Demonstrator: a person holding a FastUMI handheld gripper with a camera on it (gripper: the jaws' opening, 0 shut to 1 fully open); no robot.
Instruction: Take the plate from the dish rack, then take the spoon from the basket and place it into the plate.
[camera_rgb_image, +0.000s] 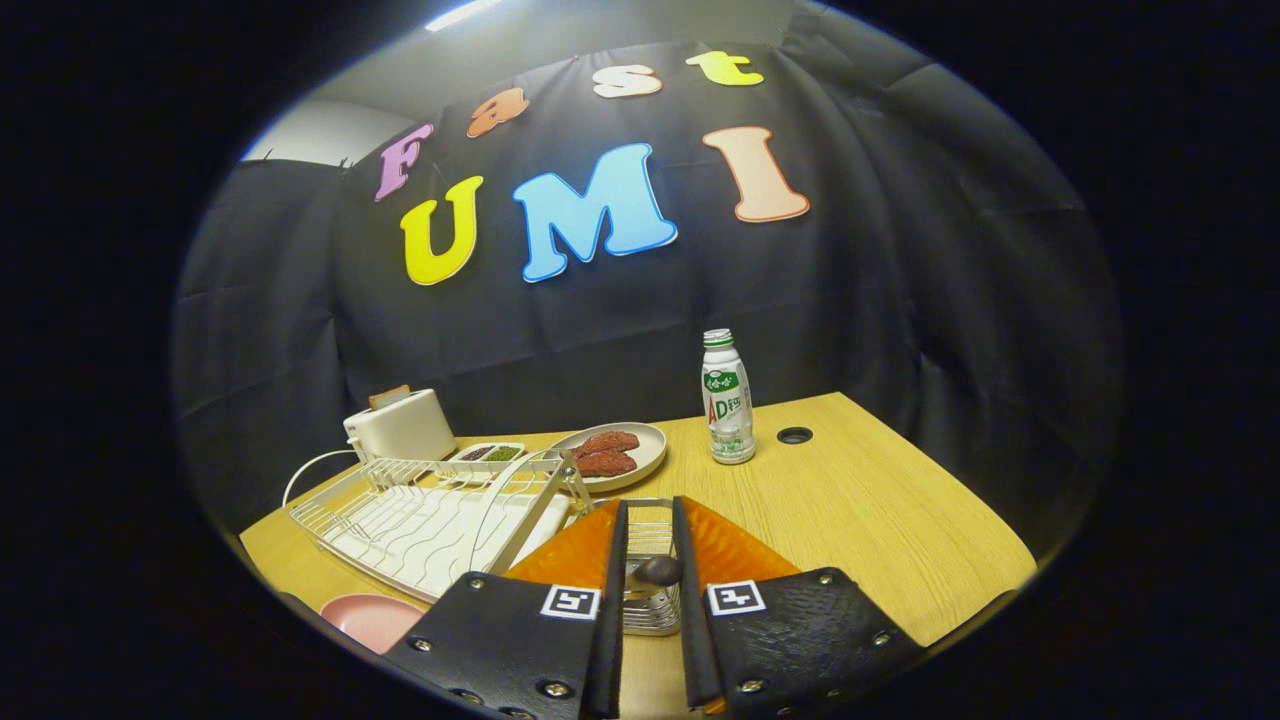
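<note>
1. Table (860, 500): light wood-grain top with a round dark cable hole (795, 435) near the far edge, just right of the bottle.
2. Wall: black cloth, creased, hung behind and around the table; above it a pale ceiling with a strip light (462, 14).
3. Gripper (650, 540): low over the near part of the table, fingers parted by a narrow gap. A dark rounded handle end, apparently the spoon (657, 571), sits in that gap; whether both fingers press on it cannot be told.
4. Basket (650, 600): small wire one, seen between the fingers and just ahead of them, standing right beside the rack's near end. The spoon's end rises from it.
5. Rack (430, 520): white wire dish rack on a white ribbed drain tray, left of the fingers, no dishes seen in its slots.
6. Plate (370, 618): pink, flat on the table at the near corner, just in front of the rack and left of the gripper.
7. Toaster (400, 425): white, behind the rack, a slice in its slot, cord trailing left.
8. Small tray (488, 454): white, divided, dark and green contents, between toaster and dish.
9. Dish (625, 455): beige, holding two reddish-brown pieces, beyond the rack.
10. Bottle (727, 400): white with green cap, upright, right of the dish.
</note>
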